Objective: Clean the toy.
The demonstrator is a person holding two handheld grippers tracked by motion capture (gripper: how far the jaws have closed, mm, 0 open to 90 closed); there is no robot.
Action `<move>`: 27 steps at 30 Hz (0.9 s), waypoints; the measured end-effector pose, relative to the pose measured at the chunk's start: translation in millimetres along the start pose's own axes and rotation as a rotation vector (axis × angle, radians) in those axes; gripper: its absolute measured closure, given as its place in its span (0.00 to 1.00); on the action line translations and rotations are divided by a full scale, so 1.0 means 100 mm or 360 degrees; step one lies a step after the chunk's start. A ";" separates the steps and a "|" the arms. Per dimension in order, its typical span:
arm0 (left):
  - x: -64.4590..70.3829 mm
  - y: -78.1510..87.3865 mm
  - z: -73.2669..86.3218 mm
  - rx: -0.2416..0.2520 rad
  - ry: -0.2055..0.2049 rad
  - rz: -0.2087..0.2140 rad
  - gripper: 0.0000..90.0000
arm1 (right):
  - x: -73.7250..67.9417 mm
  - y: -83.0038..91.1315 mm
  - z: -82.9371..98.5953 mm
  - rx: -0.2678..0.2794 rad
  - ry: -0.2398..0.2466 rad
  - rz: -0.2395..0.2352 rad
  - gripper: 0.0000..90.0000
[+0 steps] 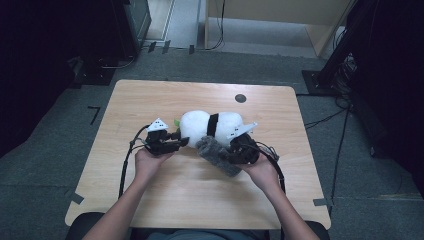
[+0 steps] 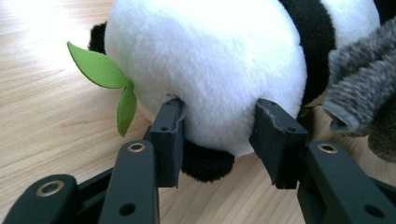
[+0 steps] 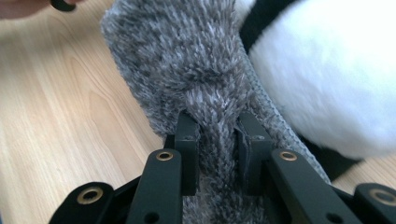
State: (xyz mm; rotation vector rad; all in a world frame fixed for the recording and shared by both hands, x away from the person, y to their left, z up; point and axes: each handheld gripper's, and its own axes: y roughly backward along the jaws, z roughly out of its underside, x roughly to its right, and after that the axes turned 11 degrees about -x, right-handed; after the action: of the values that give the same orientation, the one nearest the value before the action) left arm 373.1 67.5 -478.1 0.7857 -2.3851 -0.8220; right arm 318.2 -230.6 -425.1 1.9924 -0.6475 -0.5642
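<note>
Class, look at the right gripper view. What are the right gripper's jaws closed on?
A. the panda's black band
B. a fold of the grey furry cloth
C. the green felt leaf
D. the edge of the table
B: in the right gripper view, the right gripper has its jaws pinched on a ridge of the grey furry cloth, beside the plush panda.

Plush panda [image 2: 205, 70], shaggy grey cloth [image 3: 187, 60], matt wood-grain table [image 1: 200, 200].
</note>
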 end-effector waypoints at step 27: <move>0.00 0.00 0.00 0.0000 0.0001 -0.0005 0.61 | 0.32 0.28 0.46 0.0044 -0.0142 0.0032 0.84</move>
State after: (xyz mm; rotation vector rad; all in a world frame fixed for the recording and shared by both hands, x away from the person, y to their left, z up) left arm 373.2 66.9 -478.1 0.7897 -2.3837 -0.8228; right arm 307.7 -292.9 -425.6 1.9930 -0.7328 -0.6381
